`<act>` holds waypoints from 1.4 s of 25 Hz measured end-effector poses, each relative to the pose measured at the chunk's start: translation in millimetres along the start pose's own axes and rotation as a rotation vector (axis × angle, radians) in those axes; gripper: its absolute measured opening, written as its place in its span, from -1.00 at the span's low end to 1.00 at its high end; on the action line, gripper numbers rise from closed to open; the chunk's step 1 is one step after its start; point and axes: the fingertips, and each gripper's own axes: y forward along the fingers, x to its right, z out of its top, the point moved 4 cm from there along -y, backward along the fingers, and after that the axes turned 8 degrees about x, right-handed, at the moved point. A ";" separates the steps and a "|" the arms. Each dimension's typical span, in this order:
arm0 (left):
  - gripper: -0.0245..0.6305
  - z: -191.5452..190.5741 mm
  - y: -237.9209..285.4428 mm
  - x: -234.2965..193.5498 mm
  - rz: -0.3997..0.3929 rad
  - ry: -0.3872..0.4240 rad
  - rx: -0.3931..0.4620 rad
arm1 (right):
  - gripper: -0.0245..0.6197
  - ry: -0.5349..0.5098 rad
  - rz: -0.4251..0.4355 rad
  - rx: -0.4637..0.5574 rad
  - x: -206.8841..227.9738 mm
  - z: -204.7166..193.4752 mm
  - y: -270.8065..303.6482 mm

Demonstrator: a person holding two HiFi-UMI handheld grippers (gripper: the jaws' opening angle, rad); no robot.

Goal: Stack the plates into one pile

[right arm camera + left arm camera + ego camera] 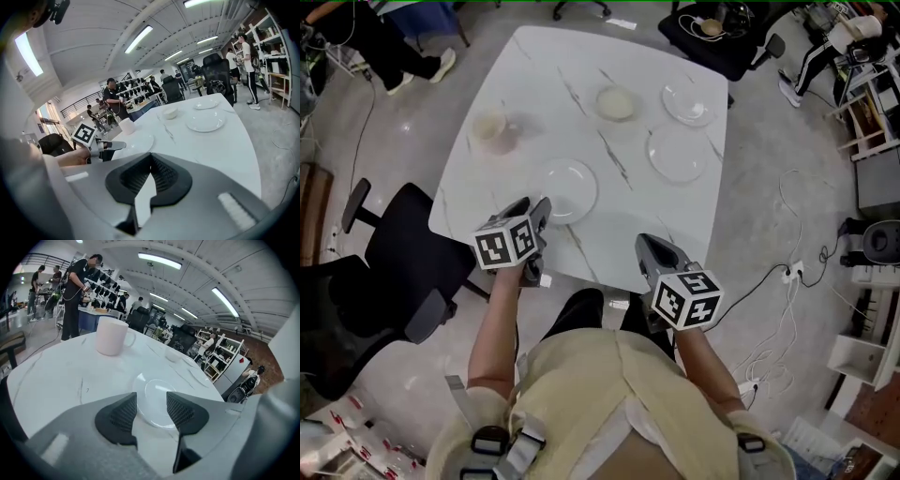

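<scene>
Jaws of the left gripper stand apart, a moderate gap, nothing clamped. Through the gap shows the near plate, lying flat on the table. From the head view the gripper tips sit just at that plate's near-left rim; cannot tell if they touch. Right gripper has its pads closed together with nothing between them, and sits over the table's near edge, right of the near plate and apart from it.

Plates: three, none stacked. All are round, shallow, glossy and pale with a raised rim; cannot tell clear glass from white. Near plate is close to the front edge. Middle plate is to the right and further back, well apart from the near one. Far plate is just behind the middle one, near it, not touching. Each lies flat with nothing on it.

Small pale bowl sits left of the far plate. Pinkish-white mug stands upright on the left, handle to its right. Table top is white with grey marble veins. Black office chair stands left of the person.
</scene>
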 end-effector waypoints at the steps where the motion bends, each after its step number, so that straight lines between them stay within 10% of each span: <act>1: -0.32 0.4 2.9 -0.4 0.011 0.009 -0.003 | -0.91 -0.001 0.011 -0.004 1.5 1.7 3.1; 16: -0.32 6.8 25.6 -9.6 0.184 -0.019 0.036 | -0.91 -0.036 0.116 -0.083 35.8 26.6 17.6; 24: -0.50 6.7 27.4 -11.4 0.331 0.092 0.019 | -0.91 -0.037 0.128 -0.113 50.9 28.9 18.9; 35: -0.58 8.3 26.2 -12.8 0.346 0.106 0.032 | -0.91 -0.057 0.162 -0.126 57.6 37.6 25.1</act>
